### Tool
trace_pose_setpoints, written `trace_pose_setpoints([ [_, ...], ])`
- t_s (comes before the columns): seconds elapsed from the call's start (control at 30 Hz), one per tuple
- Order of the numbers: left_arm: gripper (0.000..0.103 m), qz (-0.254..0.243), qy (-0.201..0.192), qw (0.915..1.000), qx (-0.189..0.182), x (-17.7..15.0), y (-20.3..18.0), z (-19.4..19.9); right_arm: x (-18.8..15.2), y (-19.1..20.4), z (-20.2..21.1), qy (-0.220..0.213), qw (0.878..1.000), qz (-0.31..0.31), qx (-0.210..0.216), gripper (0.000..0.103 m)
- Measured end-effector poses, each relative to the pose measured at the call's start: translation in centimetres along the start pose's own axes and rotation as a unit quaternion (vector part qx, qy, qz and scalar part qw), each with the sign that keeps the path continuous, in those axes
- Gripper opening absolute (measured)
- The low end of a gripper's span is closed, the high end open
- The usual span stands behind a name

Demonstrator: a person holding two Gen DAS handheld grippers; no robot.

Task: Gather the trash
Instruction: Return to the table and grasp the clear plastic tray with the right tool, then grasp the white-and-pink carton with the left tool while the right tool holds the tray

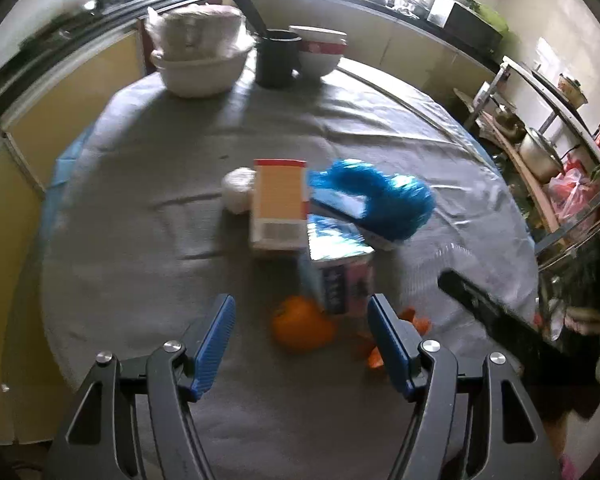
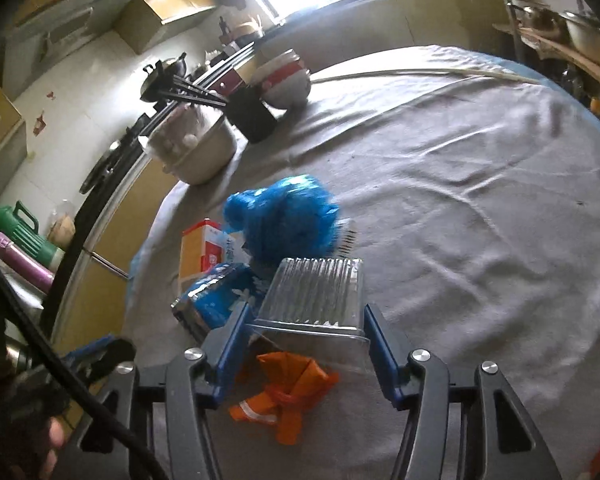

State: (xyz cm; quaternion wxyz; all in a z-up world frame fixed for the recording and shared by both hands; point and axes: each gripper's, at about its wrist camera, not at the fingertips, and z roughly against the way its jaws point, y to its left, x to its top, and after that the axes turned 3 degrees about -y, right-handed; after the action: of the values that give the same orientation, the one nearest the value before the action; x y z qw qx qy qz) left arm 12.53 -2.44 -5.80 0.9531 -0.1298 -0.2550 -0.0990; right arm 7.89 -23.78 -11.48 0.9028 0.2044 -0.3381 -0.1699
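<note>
A heap of trash lies mid-table. In the left wrist view I see an orange and white carton (image 1: 278, 208), a white wad (image 1: 238, 190), a crumpled blue plastic bag (image 1: 380, 200), a foil-topped milk carton (image 1: 340, 268) and orange peel (image 1: 302, 324). My left gripper (image 1: 302, 320) is open, its jaws either side of the peel and the milk carton's base. In the right wrist view my right gripper (image 2: 306, 328) has its jaws against the sides of a clear ribbed plastic tray (image 2: 314, 296), above an orange wrapper (image 2: 286, 392). The blue bag (image 2: 282, 220) lies beyond the tray.
A grey cloth covers the round table (image 1: 140, 200). At its far edge stand a white basin with bagged food (image 1: 200, 60), a black utensil pot (image 1: 278, 58) and a red-and-white bowl (image 1: 320, 54). A metal rack with pots (image 1: 540, 152) stands right of the table.
</note>
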Motion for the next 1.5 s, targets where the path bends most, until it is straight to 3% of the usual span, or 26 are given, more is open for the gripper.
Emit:
trace_pose_setpoints([
  [0.13,0.069,0.005,0.014,0.9998,-0.012,0.9,-1.4,-2.1,-0.5,-1.6,1.8,-0.013,1.0,-0.013,0.008,0.06],
  [0.27,0.068,0.013,0.013,0.9998,-0.001,1.0,-2.0,-3.6,-0.7,-2.4,2.7,-0.024,0.999,-0.023,0.02,0.06],
  [0.3,0.062,0.017,0.009,0.9998,-0.004,1.0,-2.0,-3.7,-0.8,-2.5,2.8,-0.025,0.999,-0.024,0.021,0.06],
  [0.33,0.045,0.019,0.007,0.9998,-0.006,0.9,-2.0,-3.8,-0.9,-2.5,2.9,-0.026,0.999,-0.023,0.022,0.06],
  [0.57,0.042,0.026,-0.018,0.9994,-0.013,0.4,-1.5,-2.8,-1.6,-2.7,3.1,-0.026,0.999,-0.025,0.03,0.06],
  [0.73,0.042,-0.005,-0.036,0.9993,0.001,-1.1,-2.0,-0.1,-1.9,-2.7,3.9,-0.032,0.999,-0.021,0.032,0.06],
  [1.03,0.042,-0.018,-0.078,0.9965,-0.023,-2.9,-2.0,4.7,-2.2,-1.9,6.7,-0.061,0.997,-0.009,0.055,0.06],
  [1.27,0.042,-0.061,-0.124,0.9903,-0.014,-3.2,-4.3,7.6,-1.9,-1.1,9.9,-0.098,0.993,0.01,0.062,0.06],
  [1.5,0.042,-0.085,-0.134,0.9871,-0.022,-3.5,-6.5,8.6,-2.0,-2.5,12.3,-0.119,0.991,0.0,0.062,0.06],
])
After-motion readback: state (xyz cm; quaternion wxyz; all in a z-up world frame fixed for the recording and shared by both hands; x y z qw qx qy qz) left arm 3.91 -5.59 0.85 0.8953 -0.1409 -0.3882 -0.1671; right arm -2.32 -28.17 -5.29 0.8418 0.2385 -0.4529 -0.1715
